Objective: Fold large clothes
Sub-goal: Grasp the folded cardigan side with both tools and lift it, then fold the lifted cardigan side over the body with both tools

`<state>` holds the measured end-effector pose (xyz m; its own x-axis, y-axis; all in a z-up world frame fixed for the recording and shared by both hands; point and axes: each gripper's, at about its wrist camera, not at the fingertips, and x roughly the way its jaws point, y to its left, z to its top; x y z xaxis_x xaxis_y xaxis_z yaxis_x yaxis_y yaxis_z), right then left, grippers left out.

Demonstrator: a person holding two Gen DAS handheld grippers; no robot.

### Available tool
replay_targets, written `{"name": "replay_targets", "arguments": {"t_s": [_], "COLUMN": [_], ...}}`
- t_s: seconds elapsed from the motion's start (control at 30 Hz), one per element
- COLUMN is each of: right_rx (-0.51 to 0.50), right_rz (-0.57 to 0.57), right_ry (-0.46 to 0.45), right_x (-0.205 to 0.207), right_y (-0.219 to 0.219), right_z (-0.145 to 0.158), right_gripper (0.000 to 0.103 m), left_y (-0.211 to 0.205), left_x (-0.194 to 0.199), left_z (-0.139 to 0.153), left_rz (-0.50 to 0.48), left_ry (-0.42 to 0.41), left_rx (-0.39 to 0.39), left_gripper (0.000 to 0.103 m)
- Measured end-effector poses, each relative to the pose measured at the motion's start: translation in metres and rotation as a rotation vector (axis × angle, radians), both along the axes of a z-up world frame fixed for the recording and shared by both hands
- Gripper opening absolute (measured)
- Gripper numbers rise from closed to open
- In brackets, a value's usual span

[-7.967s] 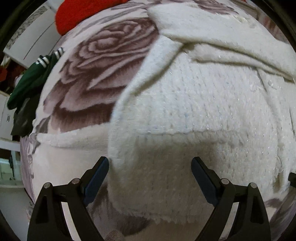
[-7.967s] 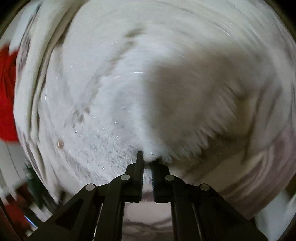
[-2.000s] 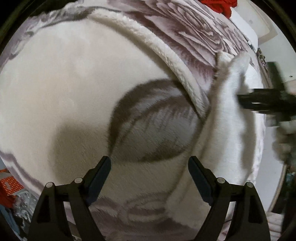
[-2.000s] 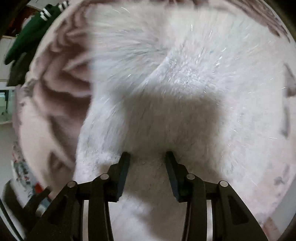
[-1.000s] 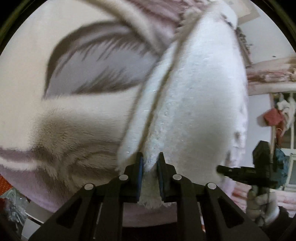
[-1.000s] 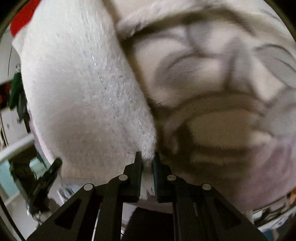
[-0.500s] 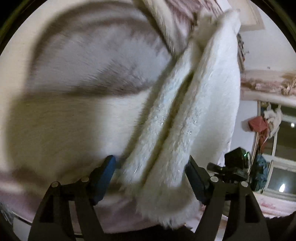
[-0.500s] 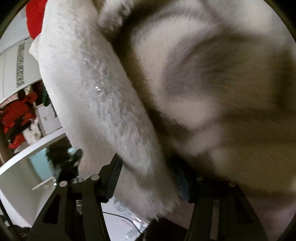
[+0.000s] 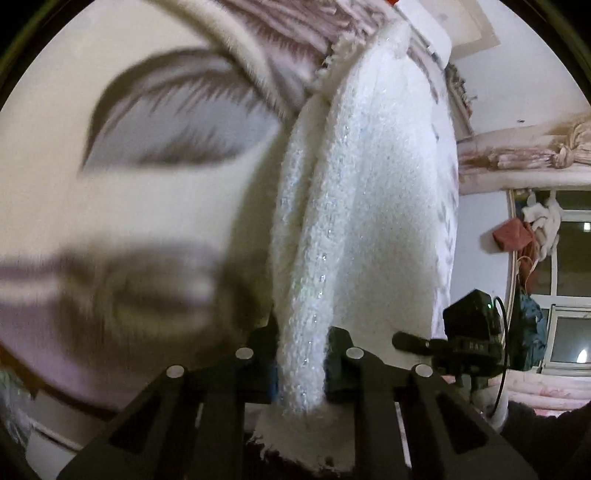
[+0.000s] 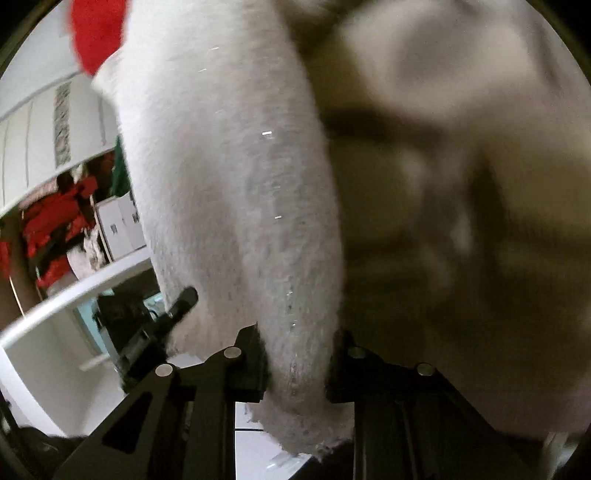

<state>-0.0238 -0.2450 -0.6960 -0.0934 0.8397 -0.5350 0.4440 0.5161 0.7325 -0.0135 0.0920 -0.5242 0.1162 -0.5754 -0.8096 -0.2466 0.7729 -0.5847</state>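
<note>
A white fuzzy knit garment (image 9: pixel 362 206) with glittery threads lies folded in a thick bundle at the edge of a floral blanket (image 9: pixel 147 206). My left gripper (image 9: pixel 301 354) is shut on one end of the bundle, the layers pinched between its black fingers. My right gripper (image 10: pixel 297 360) is shut on the other end of the same garment (image 10: pixel 229 177). The right gripper also shows in the left wrist view (image 9: pixel 410 341) at the lower right, and the left gripper in the right wrist view (image 10: pixel 181 301). Both ends hang past the blanket's edge.
The blanket (image 10: pixel 461 184) with large grey-brown rose prints covers the bed. A red garment (image 10: pixel 96 33) lies at the far end. A window with hung clothes (image 9: pixel 535 236) is at the right, and white cabinets with red items (image 10: pixel 55 221) at the left.
Half a second ago both grippers stood open around the folded garment's ends. Both have now shut on the garment again.
</note>
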Motion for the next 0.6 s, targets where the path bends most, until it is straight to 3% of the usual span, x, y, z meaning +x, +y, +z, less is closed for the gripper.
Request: {"name": "replay_targets", "arguments": {"t_s": [0.1,0.17,0.4,0.5,0.6], "right_rx": [0.073,0.143,0.315,0.357,0.335], "right_rz": [-0.037,-0.062,-0.158,-0.246,-0.303], "right_ry": [0.048,0.036,-0.113,-0.156,-0.217], "right_x": [-0.014,-0.005,0.065,0.102,0.152], "right_y": [-0.002,-0.005,-0.034,-0.062,-0.074], "right_z": [0.009,0.025,0.105,0.123,0.134], "right_gripper": [0.022,0.022,0.022,0.022,0.021], "left_y": [0.003,0.011,0.007,-0.011,-0.029], "left_x": [-0.001,0.014,0.087,0.137,0.189], "left_z": [0.008,0.026,0.103,0.115,0.109], "left_rz": [0.052,0.100,0.137,0.137,0.123], "left_ry": [0.017,-0.025,-0.267,-0.356,-0.410], "left_rx": [-0.033,-0.080,-0.178,-0.181,-0.170], "left_gripper": [0.013,0.012,0.012,0.012,0.012]}}
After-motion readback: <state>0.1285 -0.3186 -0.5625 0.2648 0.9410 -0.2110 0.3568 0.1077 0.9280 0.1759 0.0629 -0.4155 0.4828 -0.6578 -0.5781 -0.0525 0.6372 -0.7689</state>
